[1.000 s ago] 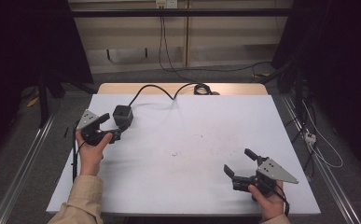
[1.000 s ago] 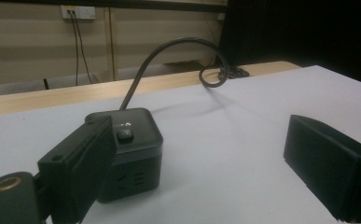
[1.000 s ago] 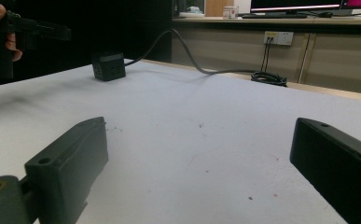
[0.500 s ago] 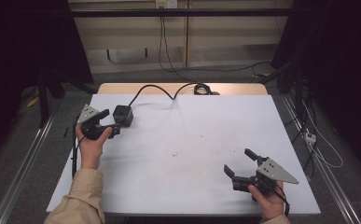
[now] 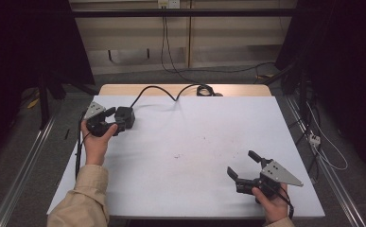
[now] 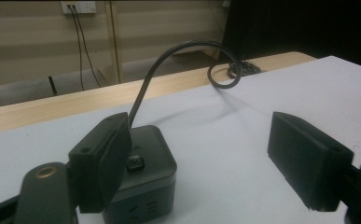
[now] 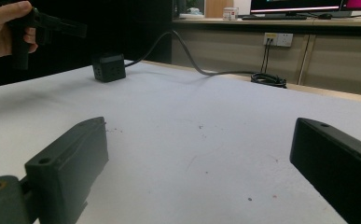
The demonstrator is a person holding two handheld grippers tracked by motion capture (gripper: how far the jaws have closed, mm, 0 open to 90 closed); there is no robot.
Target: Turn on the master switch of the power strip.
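Left tool: jaws wide apart, holding nothing; one jaw just over black cube adapter.
Right tool: jaws wide, empty, near table front-right.
Adapter: table's back-left corner; cable runs to back edge.
Writing: none legible.

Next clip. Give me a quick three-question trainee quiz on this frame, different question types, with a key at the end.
1. True or false: the left gripper is shut on the black cube.
2. The cube's cable ends in a coil at which table edge? A near, B far, C right.
3. Fill in: the right gripper has its jaws ____ above the white table.

Key: 1 false, its jaws stand open beside the cube; 2 B; 3 open.
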